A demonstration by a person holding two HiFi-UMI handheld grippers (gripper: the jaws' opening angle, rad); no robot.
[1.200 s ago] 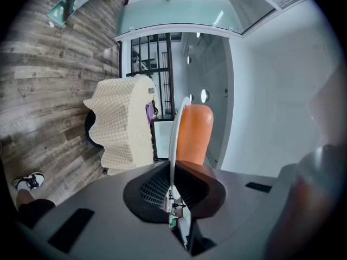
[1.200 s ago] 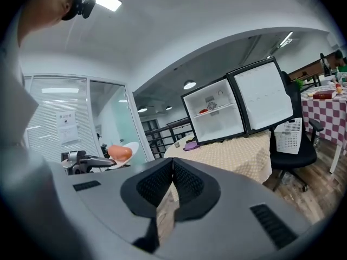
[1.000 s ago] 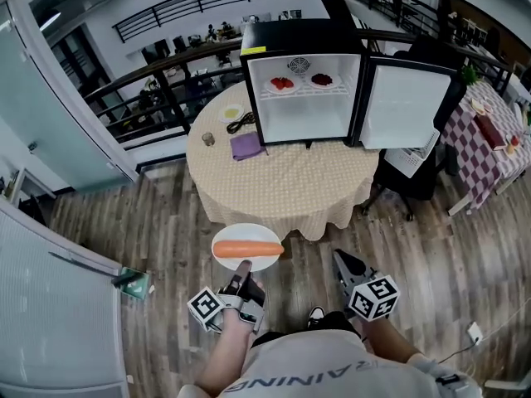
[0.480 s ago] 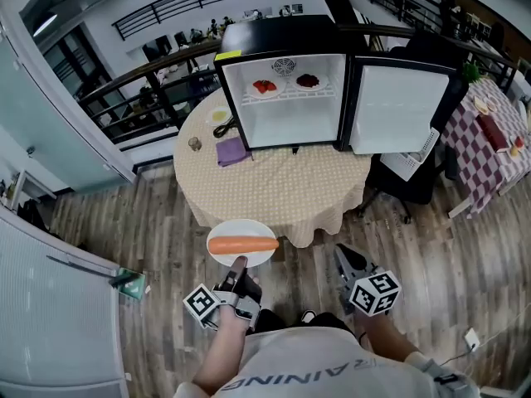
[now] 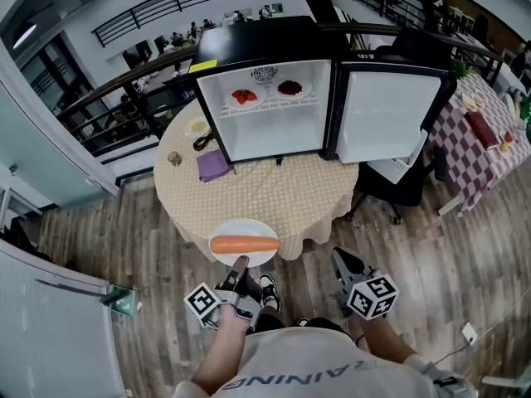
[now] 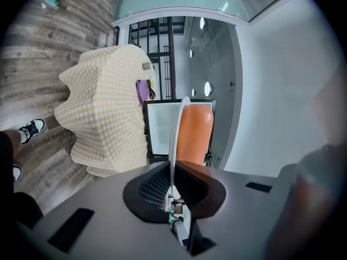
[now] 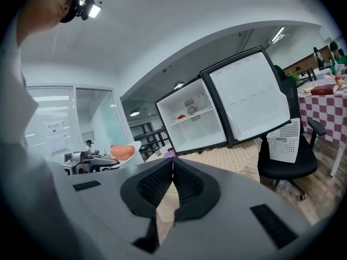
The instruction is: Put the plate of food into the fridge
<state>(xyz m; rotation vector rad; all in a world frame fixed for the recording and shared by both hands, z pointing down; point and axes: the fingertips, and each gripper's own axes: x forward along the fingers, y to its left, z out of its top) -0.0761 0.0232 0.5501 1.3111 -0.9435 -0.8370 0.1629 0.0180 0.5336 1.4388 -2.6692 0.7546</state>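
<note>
While I stand short of the table [image 5: 265, 191], left gripper [image 5: 241, 264]: clamped on the near rim of the plate [image 5: 245, 227].
plate: level, carrot [image 5: 245, 244] lying across it.
right gripper [image 5: 340, 257]: jaws pressed together, empty.
fridge [image 5: 274, 110]: on the table, door open.

A round table [image 5: 274, 201] in a beige checked cloth bears an open fridge [image 5: 265, 44], a purple cloth [image 5: 213, 165], a small cup [image 5: 173, 157], a black cable [image 5: 204, 142] and a saucer [image 5: 197, 126]; the fridge's upper shelf [image 5: 267, 105] holds a red-food plate [image 5: 244, 97] and a darker-food plate [image 5: 289, 88]
</note>
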